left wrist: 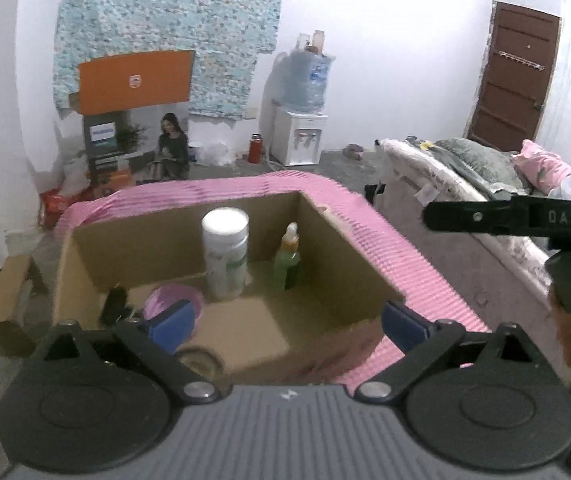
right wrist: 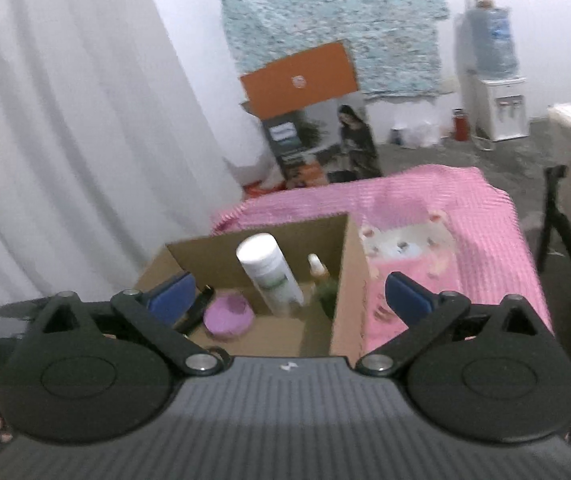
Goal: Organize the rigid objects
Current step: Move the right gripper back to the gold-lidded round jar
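Note:
An open cardboard box (left wrist: 349, 264) (right wrist: 349, 280) sits on a table under a pink cloth (left wrist: 377, 224) (right wrist: 465, 208). Inside stand a white bottle (left wrist: 225, 256) (right wrist: 269, 276) and a green dropper bottle (left wrist: 288, 260) (right wrist: 323, 280). A pink round jar (left wrist: 165, 300) (right wrist: 229, 316) and a black object (left wrist: 113, 304) (right wrist: 199, 308) lie at the box's left. My left gripper (left wrist: 289, 326) is open and empty above the box's near side. My right gripper (right wrist: 289, 300) is open and empty over the box. The right gripper also shows at the right of the left wrist view (left wrist: 525, 220).
A bed with pillows (left wrist: 485, 168) stands to the right. A printed carton with an orange flap (left wrist: 137, 128) (right wrist: 317, 128), a water dispenser (left wrist: 301, 120) (right wrist: 493, 84) and a red flask (left wrist: 254, 148) stand at the far wall. A white curtain (right wrist: 65, 120) hangs left.

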